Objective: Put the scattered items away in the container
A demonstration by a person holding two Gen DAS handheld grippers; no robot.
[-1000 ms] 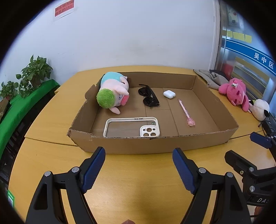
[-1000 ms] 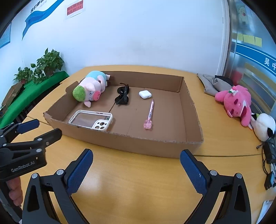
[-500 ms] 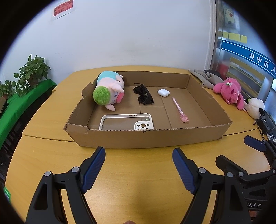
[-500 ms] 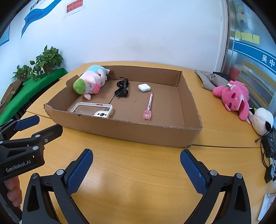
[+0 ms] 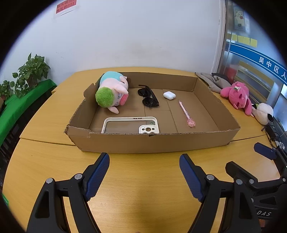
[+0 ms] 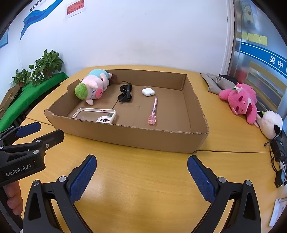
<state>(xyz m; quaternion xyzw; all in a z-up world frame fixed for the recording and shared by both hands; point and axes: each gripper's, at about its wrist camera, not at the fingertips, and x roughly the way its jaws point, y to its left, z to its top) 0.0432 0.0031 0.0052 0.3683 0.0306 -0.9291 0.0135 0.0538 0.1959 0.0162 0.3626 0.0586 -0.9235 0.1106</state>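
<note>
We see shallow brown cardboard box on yellow wooden table, holding plush pig, sunglasses, earbud case, pen, phone case. Pink plush toy lies outside, right of box; we judge it soft, light, best pinched at body. Left gripper, right gripper both spread wide, empty, angled down before box.

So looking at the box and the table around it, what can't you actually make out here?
- Phone case: its near edge is hidden by the cardboard box front wall, both views.
- Red wall notice: characters too small and blurred.
- White object at the table's right edge: cut off by the right wrist view's rim.
- Grey cloth: too crumpled to identify.
</note>
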